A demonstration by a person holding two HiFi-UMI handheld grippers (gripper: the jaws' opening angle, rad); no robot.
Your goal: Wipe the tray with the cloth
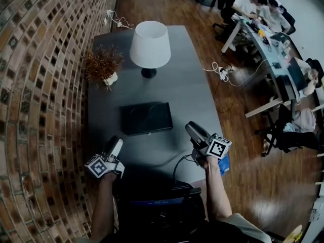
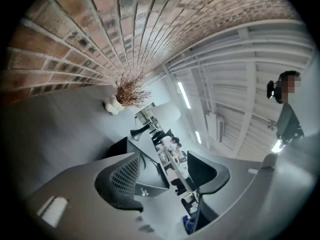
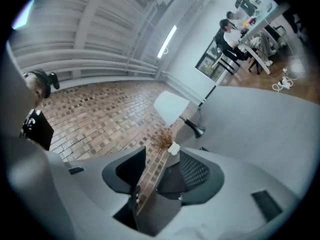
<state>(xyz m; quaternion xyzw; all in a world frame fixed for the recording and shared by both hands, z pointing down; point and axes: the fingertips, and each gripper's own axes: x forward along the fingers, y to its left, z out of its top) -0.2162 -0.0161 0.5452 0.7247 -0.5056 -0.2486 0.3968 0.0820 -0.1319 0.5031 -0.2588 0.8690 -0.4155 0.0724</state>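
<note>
Long grey table (image 1: 197,100) with a smooth matte top ran along a curved-looking brick wall (image 1: 45,85). Wood plank floor (image 1: 253,151) lay on the other side. An office desk (image 1: 263,39) with seated people stood far right, and white cables (image 1: 220,71) lay on the floor by the table.

Lamp (image 1: 150,44) at the far end had a white tapered shade on a black round base. Left of it, a small white pot (image 1: 110,78) held a dry, spiky brown plant (image 1: 103,62), close to the wall.

Tray (image 1: 147,118) was black, flat and rectangular, slightly glossy. It lay mid-table, between the lamp and the grippers, and touched neither gripper.

Left gripper (image 1: 115,145) hung over the near left part of the table. Its jaws stood apart with nothing between them, and one ribbed pad (image 2: 125,176) showed in the left gripper view.

Right gripper (image 1: 191,129) was over the near right part, just short of the tray's near right corner. Its jaws stood apart on nothing, and only the wall and plant showed through the gap.

Cloth (image 1: 224,164) seemed to be the blue patch at the table's right edge, just beside the right hand and mostly hidden by it. Texture could not be made out.
</note>
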